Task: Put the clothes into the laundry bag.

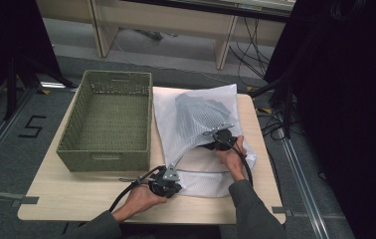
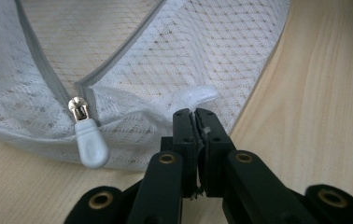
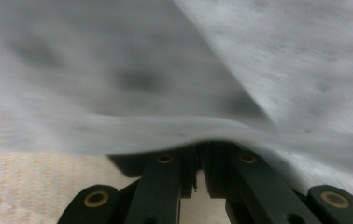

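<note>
- The white mesh laundry bag [image 1: 196, 134] lies on the table [image 1: 76, 191] beside the green basket [image 1: 107, 119], a grey garment [image 1: 198, 112] inside it.
- The left hand-held gripper [image 2: 194, 114] pinches the bag's corner near the zipper pull [image 2: 89, 144].
- The right hand-held gripper [image 1: 219, 137] is clamped on the upper edge of the mouth.
- The zipper stands mostly open; the garment looks yet to come out.

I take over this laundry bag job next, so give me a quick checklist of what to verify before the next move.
1. Left gripper pinching the mesh bag's edge: ok, jaws shut on fabric.
2. Right gripper gripping the bag's opening edge: ok, jaws closed with fabric draped over them, though blurred.
3. Zipper pull free: ok, it hangs beside the left jaws, untouched.
4. Zipper open: ok, partly.
5. Grey garment fully inside: cannot tell.
6. Basket empty: ok.
</note>
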